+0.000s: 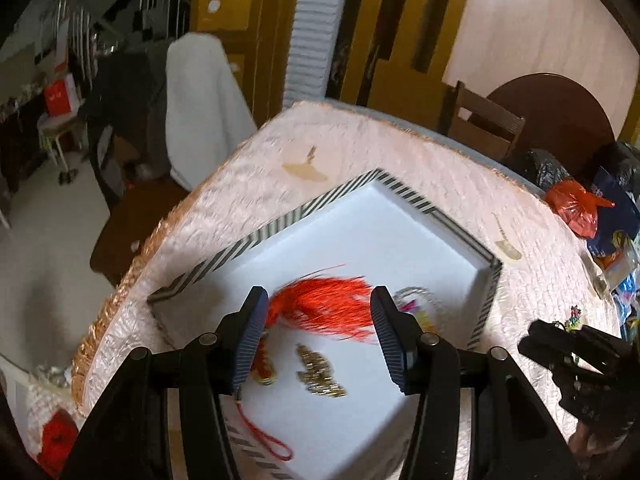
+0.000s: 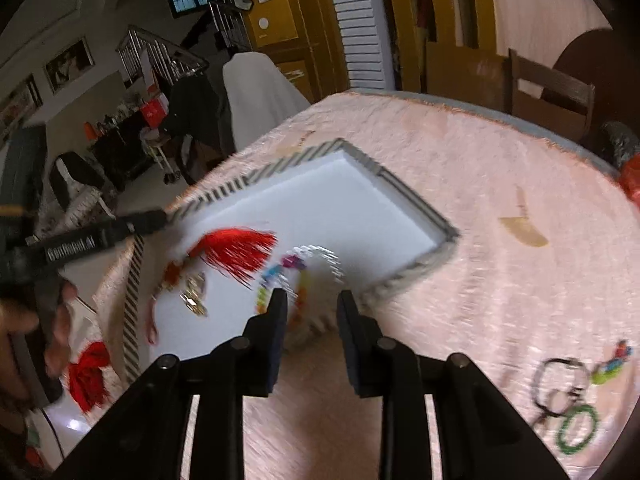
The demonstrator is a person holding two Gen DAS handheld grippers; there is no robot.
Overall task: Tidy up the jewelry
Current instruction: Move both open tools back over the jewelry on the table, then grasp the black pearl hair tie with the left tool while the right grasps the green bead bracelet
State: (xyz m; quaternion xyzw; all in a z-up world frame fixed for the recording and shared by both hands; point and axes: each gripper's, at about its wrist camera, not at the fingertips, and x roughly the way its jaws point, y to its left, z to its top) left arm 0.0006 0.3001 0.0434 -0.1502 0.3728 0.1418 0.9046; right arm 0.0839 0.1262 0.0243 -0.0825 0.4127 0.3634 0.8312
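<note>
Red tassel [image 1: 320,308] lying crosswise in tray [image 1: 360,216], both tongs seemingly open, empty.

We were in somebody's home, a lived-in living and dining room. A pink tablecloth [image 2: 480,208] covered the table, a wooden chair [image 2: 552,92] stood by a round dark table [image 1: 560,108], framed pictures [image 2: 68,62] hung on the wall, and a staircase railing [image 2: 160,54] rose beyond a cloth-draped chair [image 2: 256,88].
</note>
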